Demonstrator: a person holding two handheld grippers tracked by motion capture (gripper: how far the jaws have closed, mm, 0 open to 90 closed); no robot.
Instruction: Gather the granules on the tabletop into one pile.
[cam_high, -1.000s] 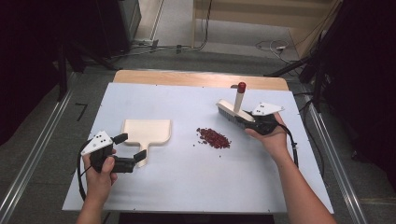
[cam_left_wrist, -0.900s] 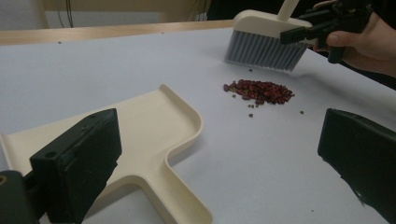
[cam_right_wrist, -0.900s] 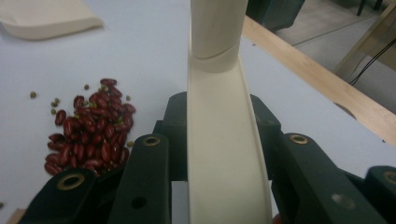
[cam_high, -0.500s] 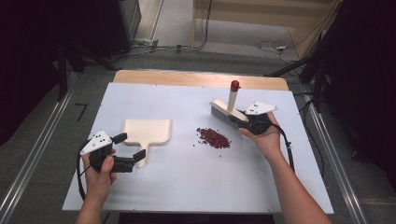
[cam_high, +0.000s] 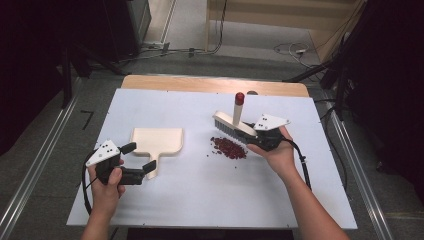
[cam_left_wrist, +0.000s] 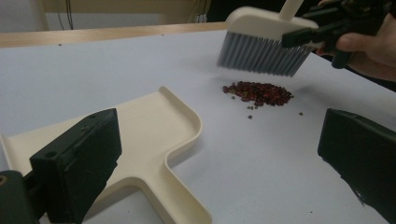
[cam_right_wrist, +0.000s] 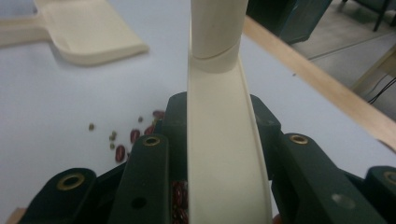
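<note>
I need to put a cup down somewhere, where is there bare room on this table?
Free: the near strip of the white table between the two forearms, and the far left corner behind the dustpan. Crowded: the middle right, where the brush in the right gripper hangs by the beans, and around the left gripper at the dustpan's handle.
</note>
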